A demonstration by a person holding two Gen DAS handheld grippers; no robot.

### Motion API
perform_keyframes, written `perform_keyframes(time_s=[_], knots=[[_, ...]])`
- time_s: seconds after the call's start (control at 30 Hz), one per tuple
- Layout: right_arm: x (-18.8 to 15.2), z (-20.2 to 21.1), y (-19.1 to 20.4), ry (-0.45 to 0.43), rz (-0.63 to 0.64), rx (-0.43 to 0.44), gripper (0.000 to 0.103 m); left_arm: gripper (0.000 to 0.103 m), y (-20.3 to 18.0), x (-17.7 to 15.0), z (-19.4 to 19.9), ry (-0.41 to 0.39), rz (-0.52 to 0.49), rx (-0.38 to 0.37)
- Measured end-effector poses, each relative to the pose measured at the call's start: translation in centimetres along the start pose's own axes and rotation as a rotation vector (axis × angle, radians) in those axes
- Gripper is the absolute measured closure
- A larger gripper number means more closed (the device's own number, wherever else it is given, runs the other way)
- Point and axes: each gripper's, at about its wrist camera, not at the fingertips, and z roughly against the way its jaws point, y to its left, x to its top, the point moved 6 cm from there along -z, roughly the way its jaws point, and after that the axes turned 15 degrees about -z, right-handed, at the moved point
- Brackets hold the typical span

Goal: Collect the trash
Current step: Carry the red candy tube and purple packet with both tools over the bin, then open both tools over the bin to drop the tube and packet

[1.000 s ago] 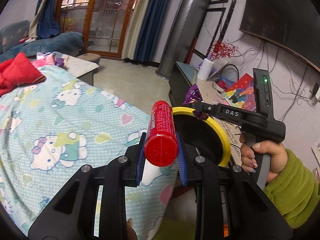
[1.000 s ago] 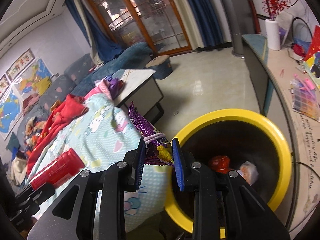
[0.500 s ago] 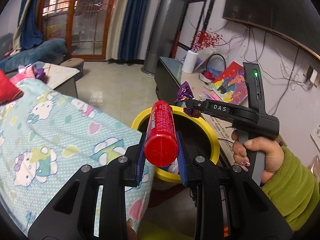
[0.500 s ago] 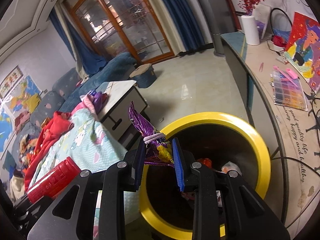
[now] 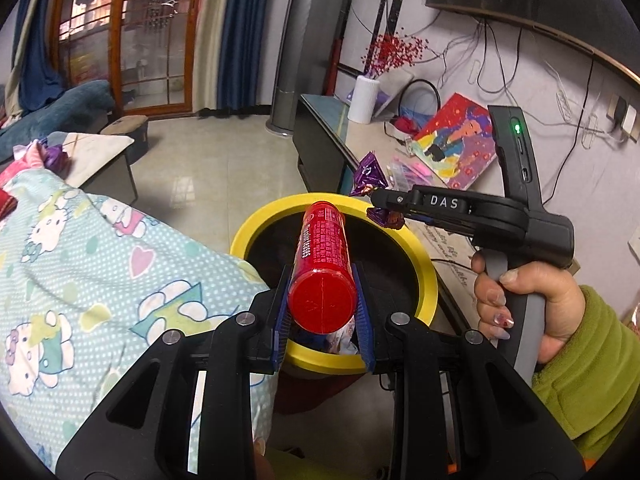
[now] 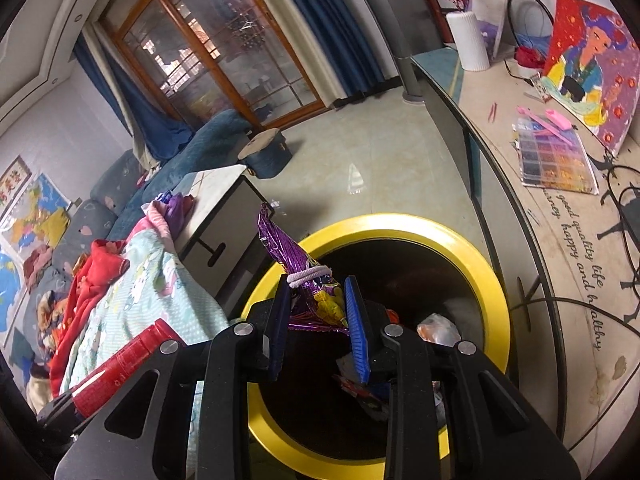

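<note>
My left gripper (image 5: 322, 304) is shut on a red cylindrical can (image 5: 323, 264), which points out over the yellow-rimmed bin (image 5: 420, 256). In the right wrist view my right gripper (image 6: 318, 308) is shut on a crumpled purple snack wrapper (image 6: 288, 252) tied with a pale hair band, above the near left rim of the same bin (image 6: 492, 280). Trash lies in the bin's dark inside. The left wrist view also shows the right gripper (image 5: 378, 204) held by a hand in a green sleeve, with the wrapper (image 5: 370, 172) over the bin's far rim. The red can (image 6: 120, 364) appears at the lower left of the right wrist view.
A bed with a pale cartoon-print cover (image 5: 80, 264) lies left of the bin. A long low cabinet (image 6: 560, 208) runs along the wall on the right, with a painting (image 6: 592, 64), a bead box (image 6: 554, 160) and a white vase (image 6: 468, 40). A small side table (image 6: 224, 200) stands behind the bed.
Both grippers have moved toward the bin with their loads. The bin now sits directly under the can and the wrapper, and both views have rolled a little.
</note>
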Motion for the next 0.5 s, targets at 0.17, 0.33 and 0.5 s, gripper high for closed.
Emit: perform_keyframes(time_s=[0.17, 0.33, 0.5], knots=[[-0.1, -0.5, -1.1, 0.018, -0.026, -0.011, 0.076, 0.082, 0.1, -0.6, -1.5, 0.037, 0.018, -0.019], [-0.3, -1.0, -1.8, 0.043, -0.045, -0.014, 0.074, 0.082, -0.2, -0.7, -2.8, 0.065, 0.025, -0.035], [-0.6, -1.6, -2.2, 0.071, -0.064, -0.014, 0.072, 0.082, -0.5, -0.6, -3.9, 0.088, 0.027, -0.047]])
